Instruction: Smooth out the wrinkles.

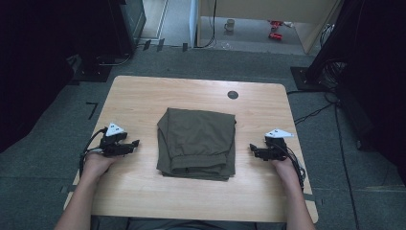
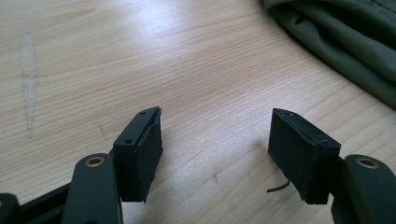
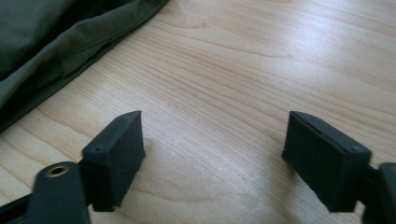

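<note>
The pale wooden worktop (image 1: 143, 191) stands on a grey floor; a folded olive-green garment (image 1: 197, 143) lies flat at its middle, well apart from both hands; the left gripper (image 1: 136, 143) rests to the garment's left with jaws spread wide and nothing between them, only bare wood; the right gripper (image 1: 252, 148) sits to the garment's right, jaws likewise parted and empty; a small dark round cap (image 1: 232, 95) marks the worktop's far edge.
</note>
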`<state>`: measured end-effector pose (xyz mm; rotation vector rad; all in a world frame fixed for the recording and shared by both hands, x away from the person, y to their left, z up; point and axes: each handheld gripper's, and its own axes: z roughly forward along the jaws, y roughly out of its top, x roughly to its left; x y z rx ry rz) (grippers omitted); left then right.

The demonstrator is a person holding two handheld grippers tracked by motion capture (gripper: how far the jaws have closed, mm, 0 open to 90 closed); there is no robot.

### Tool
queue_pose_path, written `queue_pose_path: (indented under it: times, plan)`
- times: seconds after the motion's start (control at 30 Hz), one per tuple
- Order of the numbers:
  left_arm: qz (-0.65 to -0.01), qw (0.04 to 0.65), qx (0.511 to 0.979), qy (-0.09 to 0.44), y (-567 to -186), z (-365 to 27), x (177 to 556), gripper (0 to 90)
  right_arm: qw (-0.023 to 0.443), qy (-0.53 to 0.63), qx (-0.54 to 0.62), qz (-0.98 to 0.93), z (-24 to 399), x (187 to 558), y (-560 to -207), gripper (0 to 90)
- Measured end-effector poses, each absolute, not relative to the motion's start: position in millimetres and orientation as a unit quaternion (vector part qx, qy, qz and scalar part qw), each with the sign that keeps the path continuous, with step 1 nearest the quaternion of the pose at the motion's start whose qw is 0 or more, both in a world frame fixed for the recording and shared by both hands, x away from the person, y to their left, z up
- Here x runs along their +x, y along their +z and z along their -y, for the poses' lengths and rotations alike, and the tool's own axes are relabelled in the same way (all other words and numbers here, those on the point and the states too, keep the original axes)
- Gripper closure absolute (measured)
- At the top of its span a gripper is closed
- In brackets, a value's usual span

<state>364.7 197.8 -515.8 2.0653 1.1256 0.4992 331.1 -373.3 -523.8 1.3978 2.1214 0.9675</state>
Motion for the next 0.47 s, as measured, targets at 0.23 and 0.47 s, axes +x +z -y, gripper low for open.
queue_pose_path:
  times: [0.23,0.47]
  plan:
    - [-0.44,0.359,0.799,0.197,-516.5,-197.7,363.9,32.5,0.212,0.344,0.512,-0.758,376.0,331.7,-524.0,16.7]
    - [-0.448,0.354,0.796,0.2,-516.9,-195.0,363.4,26.8,0.216,0.335,0.529,-0.749,375.8,330.9,-524.4,11.1]
